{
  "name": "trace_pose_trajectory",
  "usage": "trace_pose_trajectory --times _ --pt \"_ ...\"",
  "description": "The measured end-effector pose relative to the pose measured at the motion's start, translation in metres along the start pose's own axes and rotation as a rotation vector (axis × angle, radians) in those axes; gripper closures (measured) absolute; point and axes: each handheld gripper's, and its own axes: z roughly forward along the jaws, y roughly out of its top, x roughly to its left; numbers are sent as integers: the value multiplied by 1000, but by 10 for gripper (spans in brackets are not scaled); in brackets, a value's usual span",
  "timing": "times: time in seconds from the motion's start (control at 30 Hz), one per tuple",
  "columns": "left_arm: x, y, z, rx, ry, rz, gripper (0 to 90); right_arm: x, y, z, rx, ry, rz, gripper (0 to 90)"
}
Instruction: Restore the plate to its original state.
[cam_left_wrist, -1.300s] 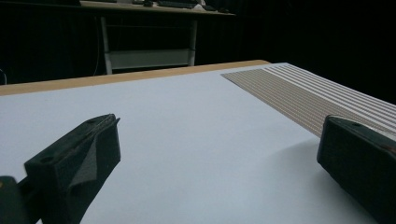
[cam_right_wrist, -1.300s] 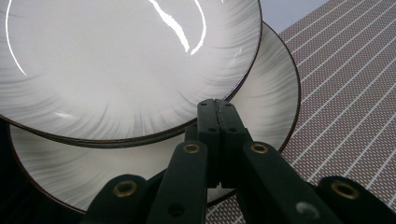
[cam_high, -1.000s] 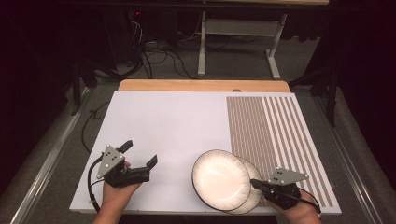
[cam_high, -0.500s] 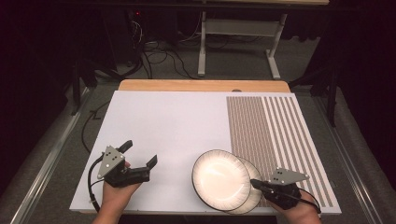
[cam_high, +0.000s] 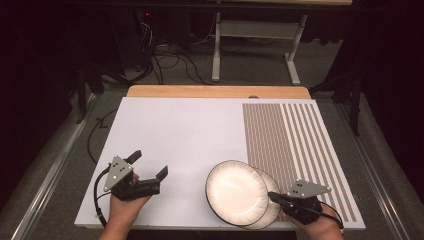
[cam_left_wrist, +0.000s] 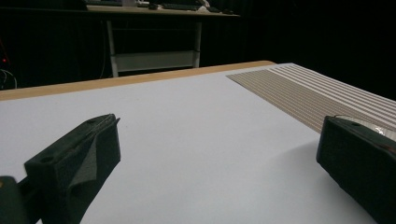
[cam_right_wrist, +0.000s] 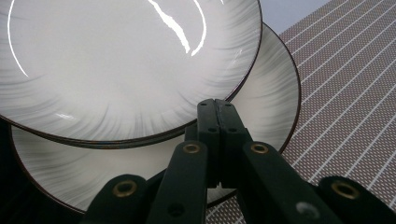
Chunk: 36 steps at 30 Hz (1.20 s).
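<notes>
R gripper (cam_high: 278, 198) fingers pressed together w/ nothing between, tips over lower plate (cam_right_wrist: 261, 112) rim, beside upper plate (cam_high: 236, 192). L gripper (cam_high: 150, 165) fingers spread wide, empty, on white tabletop (cam_high: 190, 130), near edge.

Dim lab: bare white test table (cam_high: 170, 135), floor cables (cam_high: 165, 60), metal stand (cam_high: 255, 35).

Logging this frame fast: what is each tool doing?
Left tool: open, holding nothing.
Right tool: closed, tips at the upper white dark-rimmed plate; grip cannot be told.
</notes>
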Motion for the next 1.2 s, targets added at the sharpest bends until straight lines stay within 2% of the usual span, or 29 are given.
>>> trace_pose_trajectory --times 1.2 --pt "0 -1 1 8 -10 8 3 -3 -1 -4 -8 -15 7 900"
